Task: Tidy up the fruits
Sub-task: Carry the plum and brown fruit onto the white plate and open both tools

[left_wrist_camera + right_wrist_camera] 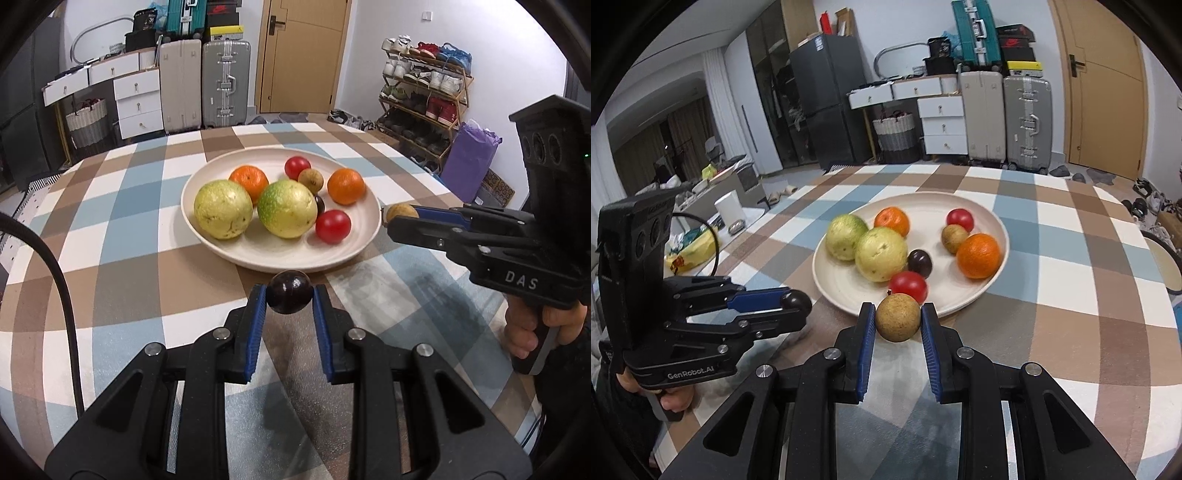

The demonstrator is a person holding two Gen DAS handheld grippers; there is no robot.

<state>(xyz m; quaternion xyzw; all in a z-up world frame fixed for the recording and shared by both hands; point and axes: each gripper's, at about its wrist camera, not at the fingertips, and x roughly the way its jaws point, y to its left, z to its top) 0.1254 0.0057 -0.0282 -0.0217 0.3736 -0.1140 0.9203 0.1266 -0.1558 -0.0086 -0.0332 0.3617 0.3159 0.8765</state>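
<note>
A cream plate (221,243) (842,291) on the checked tablecloth holds two yellow-green guavas (223,210) (881,258), two oranges (346,186) (979,255), two red tomatoes (333,226) (908,286), a brown longan (311,181) (954,238) and a dark plum (320,205) (919,263). My left gripper (289,293) (798,304) is shut on a dark plum (289,291) just short of the plate's near rim. My right gripper (898,317) (400,216) is shut on a brown longan (897,317) (400,211) at the plate's right rim.
The round table (129,229) with the blue, brown and white cloth spreads around the plate. Behind it stand suitcases (225,83), white drawers (138,99), a door (301,55) and a shoe rack (424,92). A fridge (827,103) stands at the back in the right wrist view.
</note>
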